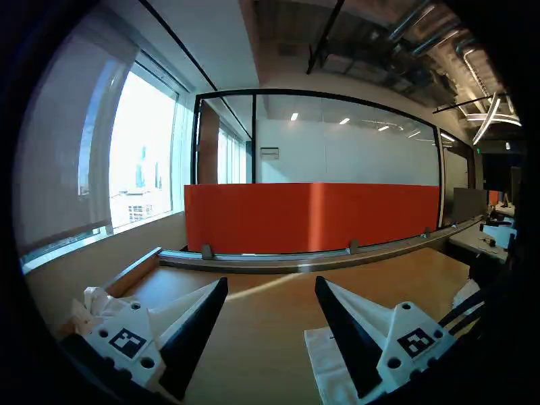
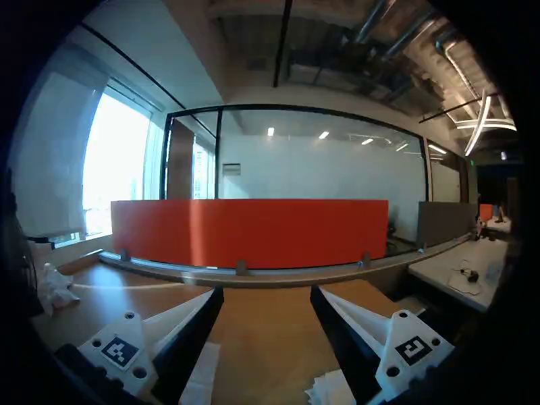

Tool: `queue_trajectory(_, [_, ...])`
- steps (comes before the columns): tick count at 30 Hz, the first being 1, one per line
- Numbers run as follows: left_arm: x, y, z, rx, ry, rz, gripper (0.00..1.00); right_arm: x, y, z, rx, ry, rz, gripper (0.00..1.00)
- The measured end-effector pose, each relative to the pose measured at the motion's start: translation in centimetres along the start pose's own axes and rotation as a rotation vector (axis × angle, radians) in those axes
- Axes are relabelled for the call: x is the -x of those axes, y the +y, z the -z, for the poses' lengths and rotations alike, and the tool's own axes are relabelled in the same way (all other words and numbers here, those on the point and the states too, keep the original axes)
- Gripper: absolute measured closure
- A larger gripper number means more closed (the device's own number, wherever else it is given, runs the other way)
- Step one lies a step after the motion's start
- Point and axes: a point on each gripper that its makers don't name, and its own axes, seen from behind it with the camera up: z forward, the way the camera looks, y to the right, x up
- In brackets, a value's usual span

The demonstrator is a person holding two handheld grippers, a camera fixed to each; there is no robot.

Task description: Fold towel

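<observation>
**Wood desk, both grippers released, towel low by the fingers**

Wood desk (image 1: 270, 337) runs forward to a rail and an orange partition (image 1: 310, 216). Above the partition stands a glass wall (image 1: 351, 148). A bright window (image 1: 138, 155) is to the left, and bare pipes (image 1: 418, 34) run under the ceiling.

In the left gripper view the left gripper (image 1: 270, 280) hangs over the desk, fingers spread wide, with nothing between them. A flat white towel (image 1: 322, 358) lies on the desk at the bottom of the view. It is partly hidden under the finger on the picture's right side, and whether that finger touches it cannot be told. A crumpled cloth (image 1: 94, 302), also white, sits at the desk's left edge near the window, behind the other finger.

In the right gripper view the right gripper (image 2: 265, 290) is likewise released, its jaws wide apart with bare wood between them. White cloth shows at the bottom in two places. A flat strip (image 2: 202, 374) lies just beside the left-hand finger, and a layered pile (image 2: 331, 393) lies by the right-hand finger. Whether these are one towel or two cannot be told. The crumpled cloth lies far left on the desk in this view, well apart from the gripper. To the right a pale second desk (image 2: 439, 266) carries a dark cable (image 2: 466, 273).
</observation>
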Motion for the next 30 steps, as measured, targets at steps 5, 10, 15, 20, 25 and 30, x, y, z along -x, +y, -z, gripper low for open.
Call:
queue_trajectory(5, [-0.3,0.5,-0.6,0.009,-0.016,-0.008,0.04,-1.1,-0.1,-0.4,-0.015,-0.018,0.008,0.00])
queue_trajectory(10, [-0.5,1.2,-0.8,0.036,-0.045,-0.023,0.04,-1.8,-0.9,-0.7,-0.053,-0.047,0.040,0.00])
queue_trajectory(15, [-0.2,2.4,-0.9,0.094,-0.095,-0.049,0.04,-1.6,-2.4,-0.9,-0.123,-0.107,0.082,0.00])
queue_trajectory(20, [1.2,3.7,-0.7,0.172,-0.161,-0.091,0.04,-0.3,-4.4,-0.6,-0.225,-0.189,0.139,0.00])
queue_trajectory(25, [3.2,5.3,0.0,0.253,-0.235,-0.127,0.04,2.0,-6.6,0.8,-0.342,-0.287,0.205,0.00])
queue_trajectory(30, [5.5,6.8,0.8,0.331,-0.310,-0.150,0.04,5.0,-8.2,2.5,-0.462,-0.393,0.289,0.00])
